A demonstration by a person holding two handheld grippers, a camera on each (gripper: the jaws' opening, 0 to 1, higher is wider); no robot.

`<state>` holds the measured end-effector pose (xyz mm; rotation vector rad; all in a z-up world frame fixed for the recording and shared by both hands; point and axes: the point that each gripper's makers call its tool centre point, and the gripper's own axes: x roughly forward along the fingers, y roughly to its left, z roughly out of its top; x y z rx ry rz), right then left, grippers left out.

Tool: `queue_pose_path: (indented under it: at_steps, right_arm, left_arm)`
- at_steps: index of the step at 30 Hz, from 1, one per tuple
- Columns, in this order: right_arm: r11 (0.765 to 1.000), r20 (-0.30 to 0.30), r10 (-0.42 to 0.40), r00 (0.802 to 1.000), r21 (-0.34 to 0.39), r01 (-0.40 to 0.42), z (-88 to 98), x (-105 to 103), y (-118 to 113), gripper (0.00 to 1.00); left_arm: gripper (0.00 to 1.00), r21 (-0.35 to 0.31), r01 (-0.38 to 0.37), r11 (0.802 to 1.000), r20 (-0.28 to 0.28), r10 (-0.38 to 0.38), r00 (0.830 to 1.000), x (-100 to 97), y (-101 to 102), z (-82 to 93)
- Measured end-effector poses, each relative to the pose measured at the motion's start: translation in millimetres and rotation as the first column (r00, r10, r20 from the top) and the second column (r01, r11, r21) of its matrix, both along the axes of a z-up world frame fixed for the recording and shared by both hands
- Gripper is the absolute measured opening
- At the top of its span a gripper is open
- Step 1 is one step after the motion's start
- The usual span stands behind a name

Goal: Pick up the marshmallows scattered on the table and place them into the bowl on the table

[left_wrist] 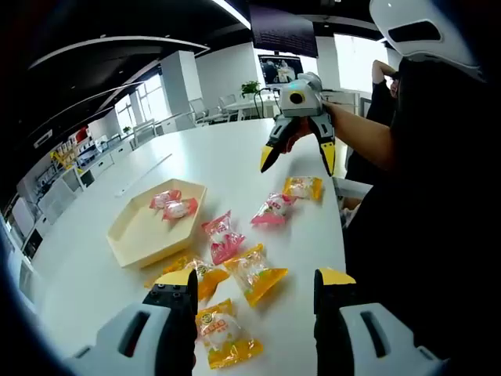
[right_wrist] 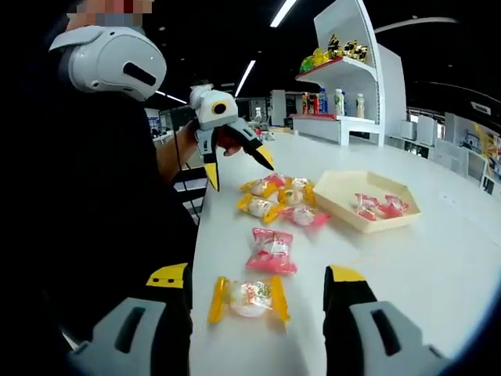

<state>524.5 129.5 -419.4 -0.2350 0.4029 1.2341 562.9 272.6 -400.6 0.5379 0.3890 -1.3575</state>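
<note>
A beige hexagonal bowl [left_wrist: 125, 239] [right_wrist: 343, 185] sits on the white table with two pink-wrapped marshmallows [left_wrist: 174, 205] [right_wrist: 377, 205] inside. Several wrapped marshmallows lie loose beside it: a pink one [left_wrist: 223, 236] [right_wrist: 272, 251], orange ones [left_wrist: 256, 272] and a yellow one [right_wrist: 250, 298]. My left gripper [left_wrist: 256, 278] [right_wrist: 239, 168] is open and hovers just above the orange ones. My right gripper [right_wrist: 257, 276] [left_wrist: 298, 160] is open too, low over the yellow marshmallow, holding nothing.
A person in black stands at the table's edge [left_wrist: 407, 196] [right_wrist: 94, 204] between the two grippers. A white shelf with bottles [right_wrist: 337, 102] rises behind the table. A thin strip [left_wrist: 145, 174] lies far out on the tabletop.
</note>
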Motion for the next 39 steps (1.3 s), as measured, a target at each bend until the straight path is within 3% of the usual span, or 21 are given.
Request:
queue_pose_path:
  at_steps: [9,17,24,39]
  right_arm:
    - [0.999,-0.031,0.036,0.999,-0.03,-0.037,-12.4,-10.8,5.4,0.6]
    - [0.997,-0.035,-0.014,0.999,-0.079,0.011,-22.3,-0.3,-0.7,0.56]
    - [0.996,-0.021,0.041,0.999,-0.08,-0.042,-23.7,-9.8,6.6,0.54]
    - [0.997,-0.03,0.005,1.0,-0.075,-0.007,-25.6,-0.5,6.0,0.44]
  left_arm:
    - [0.6,0.009,0.009,1.0,-0.006,-0.008,1.0,-1.8,0.1,-4.2]
    - [0.6,0.01,0.004,1.0,-0.006,-0.004,1.0,-0.9,0.8,-2.1]
    - [0.6,0.021,0.029,0.999,0.012,-0.029,1.0,-6.9,0.9,0.7]
    - [0.61,0.02,0.058,0.998,0.039,-0.059,0.998,-10.3,-2.1,4.2]
